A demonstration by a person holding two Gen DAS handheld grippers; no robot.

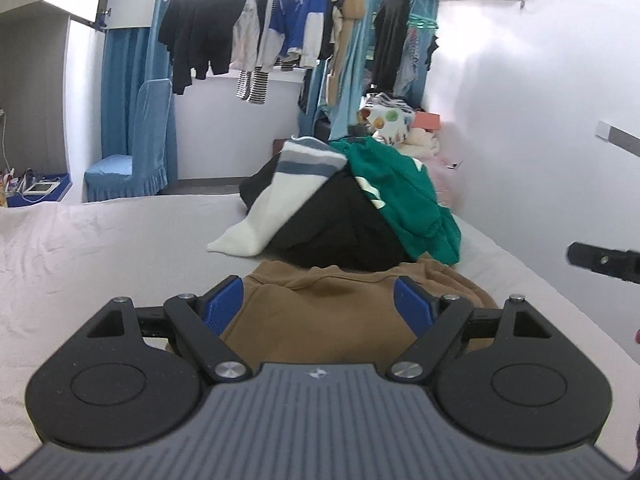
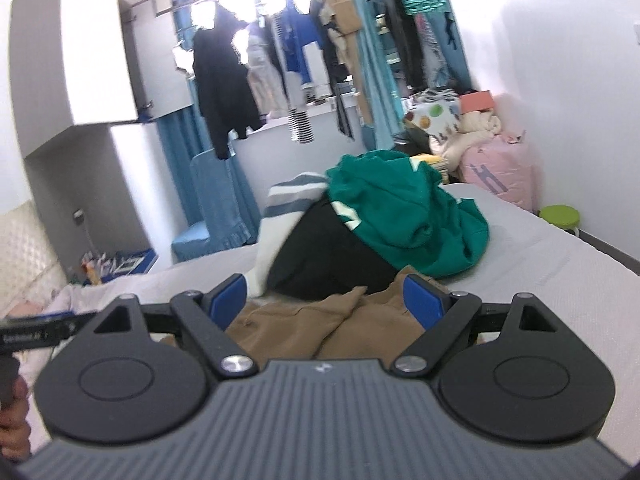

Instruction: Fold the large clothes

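Note:
A brown garment [image 1: 328, 332] lies crumpled on the white bed [image 1: 100, 248], just beyond and below both grippers. My left gripper [image 1: 319, 300] is open, its blue pads [image 1: 224, 300] wide apart with nothing pressed between them. My right gripper [image 2: 326, 298] is open the same way over the same brown garment [image 2: 288, 324]. Behind it sits a pile: a green top [image 1: 400, 196], a black garment [image 1: 340, 224] and a white and grey striped one [image 1: 280, 200]. The right tool's black frame [image 1: 604, 264] shows at the edge of the left wrist view.
Clothes hang on a rail [image 1: 280, 20] by the window at the back. A blue-covered chair [image 1: 132, 160] stands left of the bed. Beyond the bed's right side are a pink bag [image 2: 500, 172] and a green stool [image 2: 560, 216]. A hand [image 2: 16, 432] holds the left tool.

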